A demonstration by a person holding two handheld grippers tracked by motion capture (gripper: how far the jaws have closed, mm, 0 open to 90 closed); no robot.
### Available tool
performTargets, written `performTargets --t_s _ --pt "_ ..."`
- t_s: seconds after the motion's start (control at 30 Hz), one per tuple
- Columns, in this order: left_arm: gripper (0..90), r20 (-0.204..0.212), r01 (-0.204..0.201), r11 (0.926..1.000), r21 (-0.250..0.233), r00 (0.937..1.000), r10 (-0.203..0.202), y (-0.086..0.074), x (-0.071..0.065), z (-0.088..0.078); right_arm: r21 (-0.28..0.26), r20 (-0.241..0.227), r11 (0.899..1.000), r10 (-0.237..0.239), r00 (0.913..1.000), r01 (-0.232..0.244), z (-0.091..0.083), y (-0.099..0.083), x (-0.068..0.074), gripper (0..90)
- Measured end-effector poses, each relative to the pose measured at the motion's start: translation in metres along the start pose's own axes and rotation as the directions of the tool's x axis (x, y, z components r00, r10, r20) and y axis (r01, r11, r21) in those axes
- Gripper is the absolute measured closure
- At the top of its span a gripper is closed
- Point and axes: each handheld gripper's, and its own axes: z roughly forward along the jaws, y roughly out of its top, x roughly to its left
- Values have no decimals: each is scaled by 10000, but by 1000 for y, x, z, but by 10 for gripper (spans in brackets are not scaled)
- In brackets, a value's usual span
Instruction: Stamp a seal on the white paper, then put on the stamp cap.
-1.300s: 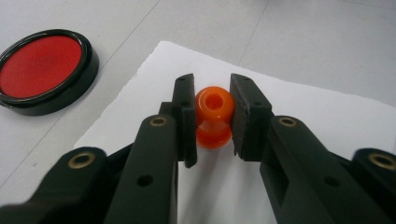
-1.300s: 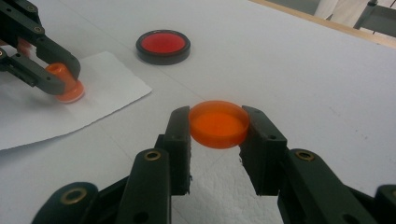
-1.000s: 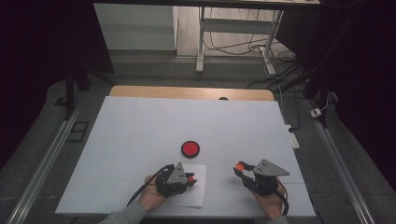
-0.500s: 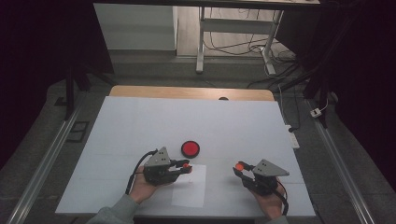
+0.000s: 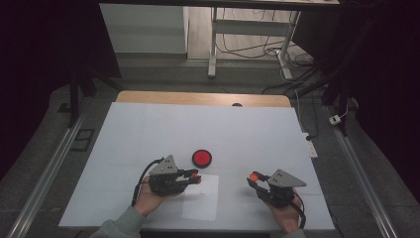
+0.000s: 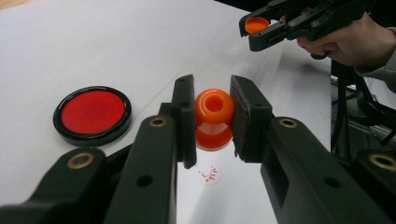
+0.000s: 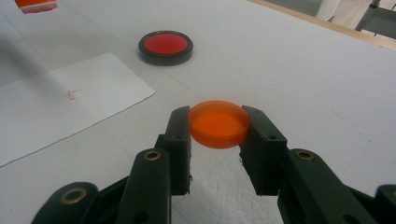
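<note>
Black jaws of the left gripper [image 6: 212,122] are closed on an orange stamp [image 6: 214,119], one pad on each flank. It is a glossy plastic piece, waisted like a spool, with a rounded knob whose top has a round hollow and a wider flange at the far end. In the left gripper view its long axis runs away from the camera and down toward the table, hollow knob facing the lens. Beneath it lies a white sheet of paper [image 5: 202,197] bearing a small red printed mark [image 6: 210,174], and the stamp hangs clear above that mark.

The right gripper [image 7: 217,126] is likewise closed, its pads pinching the rim of an orange cap [image 7: 218,123]. That cap is a shallow, translucent round dish, held about level with its open side up, so it has no long axis to speak of, and it is off the table.

Taking the red ink pad [image 5: 202,157] as landmark, a red disc in a black round case: the left gripper [image 5: 194,177] and stamp sit just nearer the person than it, slightly to its left; the right gripper [image 5: 254,177] and cap are well to its right and nearer the person; the paper lies on the near side of it, on the white table [image 5: 148,129].
</note>
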Motion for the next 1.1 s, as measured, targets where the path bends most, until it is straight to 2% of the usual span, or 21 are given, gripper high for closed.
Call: performTargets --t_s 0.33,0.73,1.1 --pt "724 -46 94 9999 -71 9999 -95 0 3 -5 3 2 10000 -30 10000 30 0 0 1 641" --pt "724 40 113 9999 -44 9999 -113 0 2 -3 -34 -39 10000 -25 10000 25 -1 1 2 641" --pt "724 117 70 10000 -8 9999 -70 1 1 -2 -56 -412 9998 -213 9989 210 8 6 13 640"
